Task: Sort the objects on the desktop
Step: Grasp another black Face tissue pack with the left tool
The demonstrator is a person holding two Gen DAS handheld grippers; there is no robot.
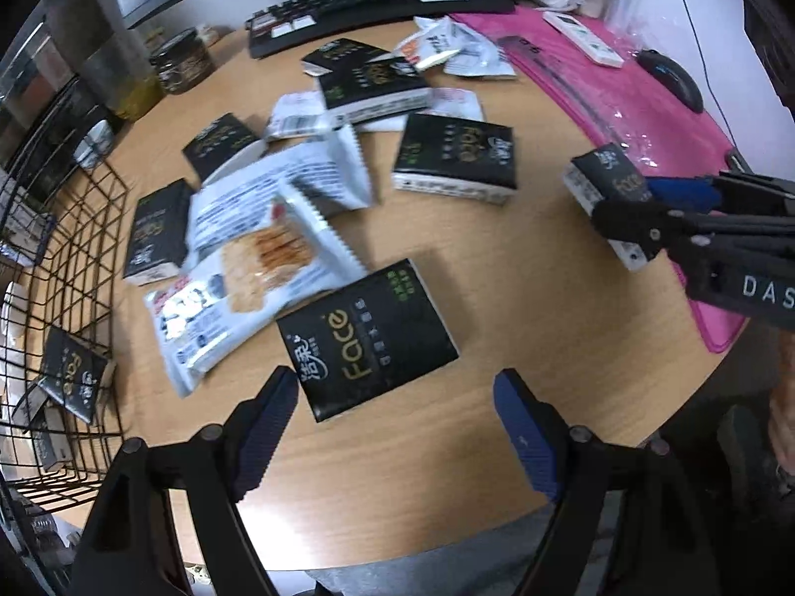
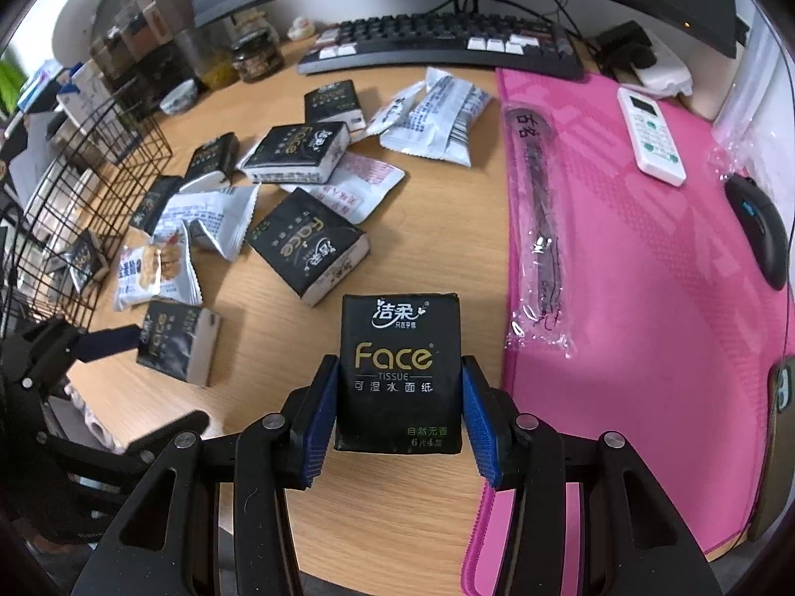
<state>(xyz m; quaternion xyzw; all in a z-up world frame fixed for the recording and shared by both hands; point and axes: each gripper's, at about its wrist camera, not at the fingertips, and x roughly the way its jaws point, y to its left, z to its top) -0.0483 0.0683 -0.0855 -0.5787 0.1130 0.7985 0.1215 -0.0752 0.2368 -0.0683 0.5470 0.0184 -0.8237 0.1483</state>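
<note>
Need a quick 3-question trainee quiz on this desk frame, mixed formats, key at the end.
1. True or false: the right hand-held gripper is shut on a black tissue pack.
2. Multiple choice: the white remote lies on A) the pink mat B) the keyboard C) the wire basket.
3. Fill in: the left hand-held gripper is ____, just short of another tissue pack lying on the desk.

Key: 1 true; 2 A; 3 open.
</note>
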